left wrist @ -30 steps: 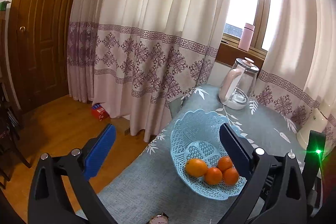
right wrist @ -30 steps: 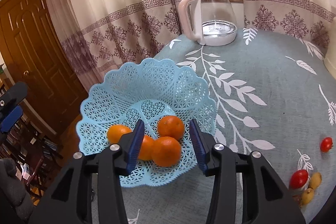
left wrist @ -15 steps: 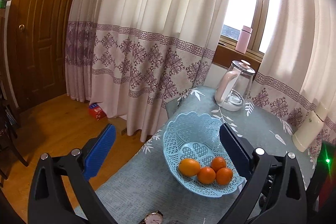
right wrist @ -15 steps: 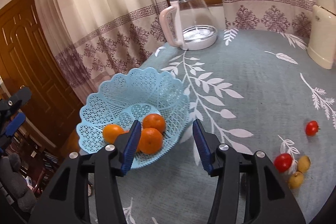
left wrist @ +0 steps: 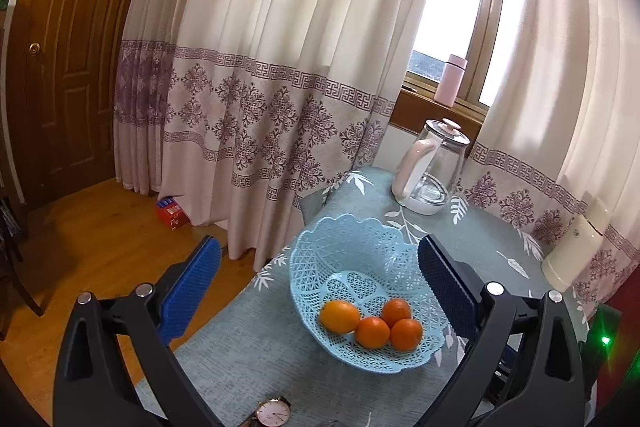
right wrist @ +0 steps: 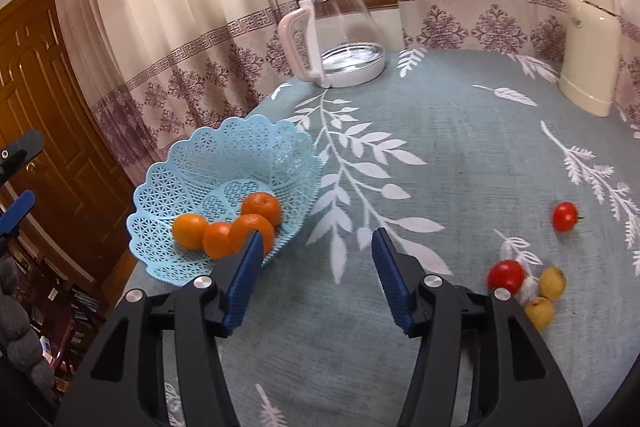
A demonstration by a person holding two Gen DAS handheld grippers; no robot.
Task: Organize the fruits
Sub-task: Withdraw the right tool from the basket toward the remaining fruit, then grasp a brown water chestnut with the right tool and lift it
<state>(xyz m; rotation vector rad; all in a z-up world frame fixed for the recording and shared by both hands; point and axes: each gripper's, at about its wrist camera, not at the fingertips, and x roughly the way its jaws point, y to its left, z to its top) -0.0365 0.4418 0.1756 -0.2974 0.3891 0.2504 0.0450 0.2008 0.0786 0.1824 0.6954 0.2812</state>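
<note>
A light blue lattice basket [left wrist: 352, 251] [right wrist: 224, 163] sits near the table's left edge with several oranges [left wrist: 370, 323] [right wrist: 256, 211] in it. On the cloth to the right lie two red tomatoes [right wrist: 506, 275] [right wrist: 565, 215] and two small yellow fruits [right wrist: 540, 311]. My left gripper [left wrist: 318, 267] hangs open above the near side of the basket, holding nothing. My right gripper [right wrist: 316, 251] is open and empty over bare cloth, just right of the basket and left of the loose fruit.
A glass kettle with a pink handle [left wrist: 430, 169] [right wrist: 340, 39] stands at the back of the table. A cream jug [right wrist: 590, 55] stands at the back right. A wristwatch [left wrist: 274, 411] lies at the near edge. Curtains hang close behind the table.
My right gripper has drawn back from over the oranges and swung right, bringing the tomatoes and yellow fruits into fuller view. My left gripper has pulled back and risen a little.
</note>
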